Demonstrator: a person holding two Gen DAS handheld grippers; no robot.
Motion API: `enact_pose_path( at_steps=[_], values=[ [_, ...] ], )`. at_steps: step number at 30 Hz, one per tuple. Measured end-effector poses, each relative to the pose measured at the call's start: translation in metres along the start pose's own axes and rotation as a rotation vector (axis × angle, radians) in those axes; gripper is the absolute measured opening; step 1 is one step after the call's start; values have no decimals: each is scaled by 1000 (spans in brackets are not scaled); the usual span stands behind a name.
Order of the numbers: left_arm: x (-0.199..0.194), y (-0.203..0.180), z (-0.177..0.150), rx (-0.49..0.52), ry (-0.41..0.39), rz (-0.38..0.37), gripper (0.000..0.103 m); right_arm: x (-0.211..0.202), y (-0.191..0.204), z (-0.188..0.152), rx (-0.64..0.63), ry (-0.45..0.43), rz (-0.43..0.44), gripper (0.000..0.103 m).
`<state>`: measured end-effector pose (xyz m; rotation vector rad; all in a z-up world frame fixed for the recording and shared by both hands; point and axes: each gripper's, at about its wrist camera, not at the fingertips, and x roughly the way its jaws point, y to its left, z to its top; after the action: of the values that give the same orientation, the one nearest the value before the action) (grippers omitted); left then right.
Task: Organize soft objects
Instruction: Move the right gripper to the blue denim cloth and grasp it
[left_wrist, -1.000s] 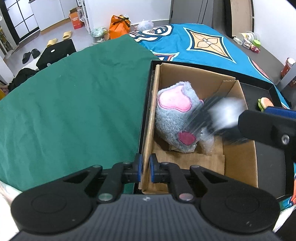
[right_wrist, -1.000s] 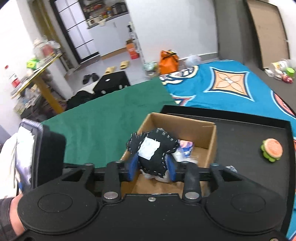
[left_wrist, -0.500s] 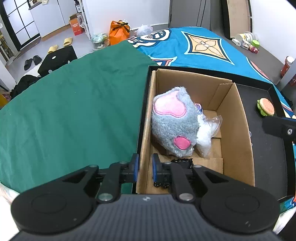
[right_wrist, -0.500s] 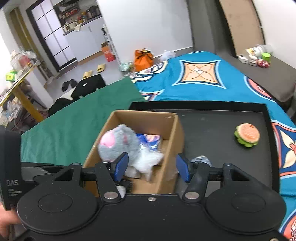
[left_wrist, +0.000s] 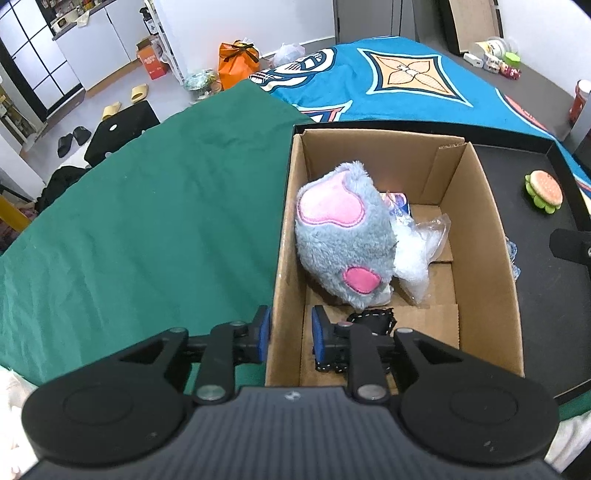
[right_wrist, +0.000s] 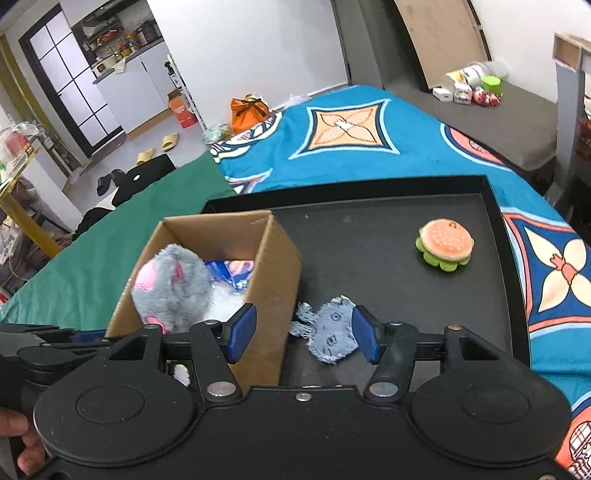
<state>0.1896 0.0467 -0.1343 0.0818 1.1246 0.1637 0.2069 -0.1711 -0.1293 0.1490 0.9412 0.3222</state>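
A cardboard box (left_wrist: 484, 236) (right_wrist: 273, 266) stands on a black tray (right_wrist: 369, 236). Inside lie a grey and pink plush (left_wrist: 343, 236) (right_wrist: 170, 288), a clear plastic bag (left_wrist: 417, 251), and a black stitched soft piece (left_wrist: 369, 319) at the near end. My left gripper (left_wrist: 290, 336) straddles the box's near-left wall, its jaws narrowly apart. My right gripper (right_wrist: 303, 334) is open and empty, with the box's right wall and a blue denim soft piece (right_wrist: 328, 332) between its fingers. A burger plush (right_wrist: 445, 245) (left_wrist: 545, 190) sits on the tray's right side.
The tray rests on a bed with a green blanket (left_wrist: 147, 206) and a blue patterned cover (right_wrist: 369, 136). Beyond are an orange bag (left_wrist: 236, 62), slippers, a black stool (left_wrist: 122, 129) and shelves with jars.
My right gripper let go of the black stitched piece, which now lies in the box. The gripper opened and moved right over the tray. My left gripper's jaws opened slightly.
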Motion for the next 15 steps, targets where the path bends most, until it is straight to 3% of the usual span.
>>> enact_pose_path(
  at_steps=[15],
  values=[
    [14,-15,6,45,43,78,25,44,-26,-9,32,72,15,56]
  ],
)
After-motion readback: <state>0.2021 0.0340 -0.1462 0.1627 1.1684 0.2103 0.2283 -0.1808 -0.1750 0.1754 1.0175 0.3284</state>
